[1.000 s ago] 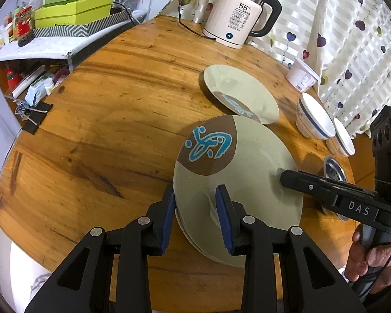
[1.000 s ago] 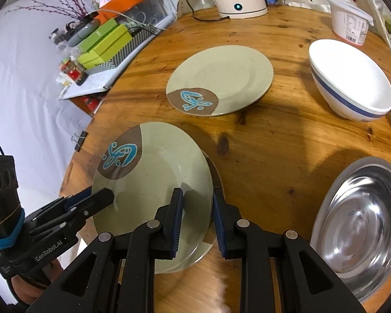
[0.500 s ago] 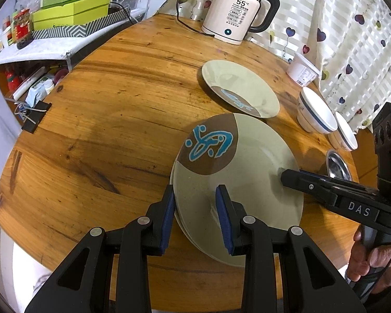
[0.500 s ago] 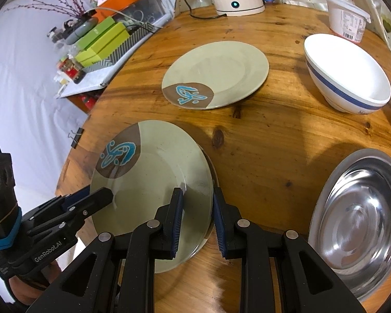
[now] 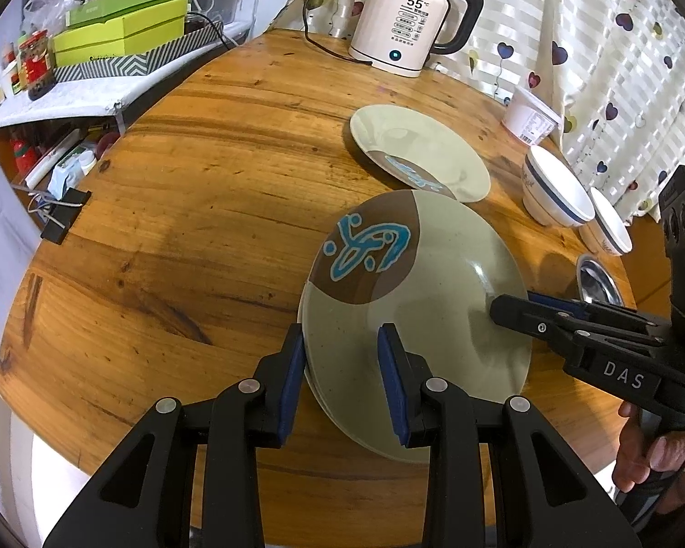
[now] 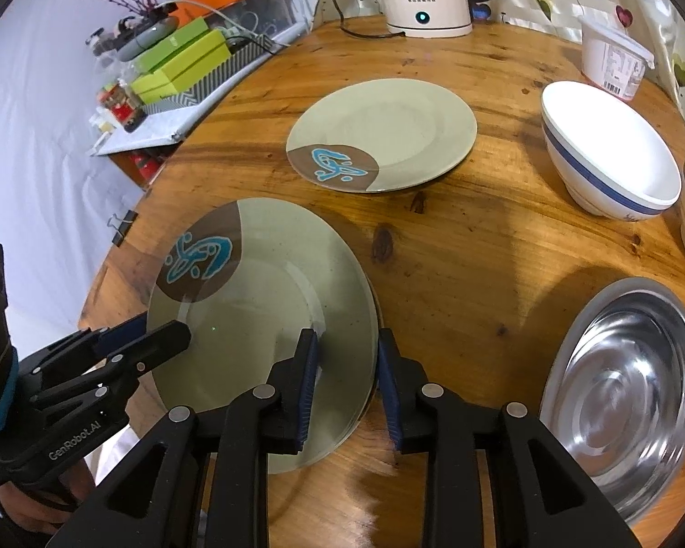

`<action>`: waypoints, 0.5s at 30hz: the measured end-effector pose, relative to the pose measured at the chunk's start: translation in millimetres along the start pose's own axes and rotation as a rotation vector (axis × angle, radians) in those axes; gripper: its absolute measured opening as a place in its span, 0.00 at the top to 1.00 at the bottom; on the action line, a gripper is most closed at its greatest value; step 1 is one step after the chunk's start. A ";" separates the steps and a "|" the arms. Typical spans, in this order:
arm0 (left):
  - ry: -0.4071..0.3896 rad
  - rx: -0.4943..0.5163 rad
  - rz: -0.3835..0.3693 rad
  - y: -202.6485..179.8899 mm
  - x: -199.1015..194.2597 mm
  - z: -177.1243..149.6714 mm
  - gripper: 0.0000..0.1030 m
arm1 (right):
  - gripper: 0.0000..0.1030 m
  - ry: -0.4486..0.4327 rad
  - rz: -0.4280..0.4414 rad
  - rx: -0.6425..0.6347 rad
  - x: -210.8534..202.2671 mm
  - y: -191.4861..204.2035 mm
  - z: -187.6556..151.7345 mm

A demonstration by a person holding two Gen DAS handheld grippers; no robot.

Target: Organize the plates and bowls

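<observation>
Resting on the round wooden table [image 5: 196,210], a stack of green plates [image 5: 434,319] is straddled at opposite rims by both tools. The rim nearest the left gripper [image 5: 341,374] is seen between its blue pads, which stand partly apart; whether they press on the plate cannot be told. The right gripper [image 6: 347,379] is set over the opposite rim, and its jaws have just been opening, with the plate edge between them and a gap visible at the outer pad. A lower plate's edge is seen peeking out beneath the top one. A second green plate [image 6: 383,137] lies alone further back, well apart from the stack. Two white bowls with blue bands [image 6: 612,164] are placed near the curtain, and a steel bowl [image 6: 625,388] sits just beside the right gripper. A kettle [image 5: 411,23] stands at the far edge.
</observation>
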State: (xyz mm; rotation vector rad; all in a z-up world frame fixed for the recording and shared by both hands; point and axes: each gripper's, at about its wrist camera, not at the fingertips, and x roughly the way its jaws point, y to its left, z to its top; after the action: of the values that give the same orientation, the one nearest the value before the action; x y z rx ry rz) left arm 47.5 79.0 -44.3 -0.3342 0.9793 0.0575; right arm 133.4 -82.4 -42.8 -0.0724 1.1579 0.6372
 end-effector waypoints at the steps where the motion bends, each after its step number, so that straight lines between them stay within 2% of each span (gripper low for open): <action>1: -0.001 0.003 0.001 -0.4 0.0 0.2 0.68 | 0.74 -0.001 -0.004 -0.003 0.0 0.1 0.0; 15: -0.014 0.018 0.000 -0.5 0.3 -0.4 0.66 | 0.73 -0.020 -0.007 0.001 -0.1 -1.3 -4.3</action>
State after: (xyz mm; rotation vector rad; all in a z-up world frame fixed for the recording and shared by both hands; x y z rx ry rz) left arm 47.5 78.3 -44.6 -0.3170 0.9658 0.0507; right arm 130.5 -85.0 -44.8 -0.0694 1.1385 0.6303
